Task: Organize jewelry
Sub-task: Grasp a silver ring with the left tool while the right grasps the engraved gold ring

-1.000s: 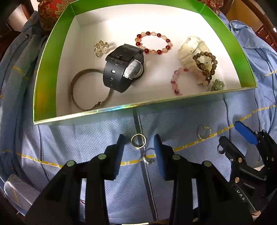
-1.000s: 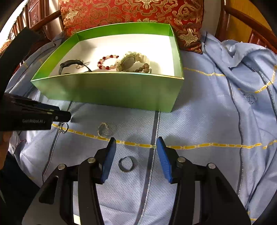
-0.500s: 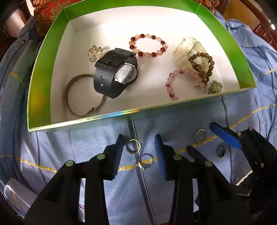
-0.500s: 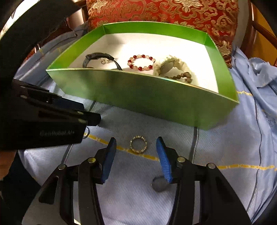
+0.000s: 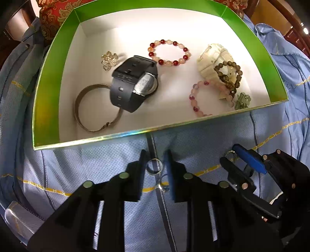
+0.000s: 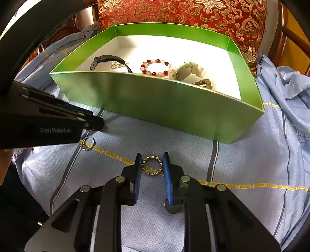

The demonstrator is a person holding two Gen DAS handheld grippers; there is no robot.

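**Two rings caught at once, box waiting**

The plain ring (image 5: 154, 167) lay on the blue cloth (image 5: 108, 164), near the box (image 5: 46, 108), between the pads of the left hand-held gripper (image 5: 155, 166). Its jaws had just been closing, and the pads looked to touch the ring or nearly so. A stone ring (image 5: 163, 186) lay just behind, nearer the camera. To the right, the studded ring (image 6: 152, 165) sat between the pads of the right hand-held gripper (image 6: 152, 164), whose jaws had likewise been narrowing onto it; both pads appeared to meet its rim. A dark ring (image 6: 171, 208) showed under that gripper's right finger.

The step seemed to be picking up the rings. Next, each would need a firm pinch, a lift, and a carry over the near wall.

The box already held a watch (image 5: 133, 83), bangle (image 5: 95, 107) and bead bracelets. Behind it stood a red cushion (image 6: 193, 15) and wooden chair arms.
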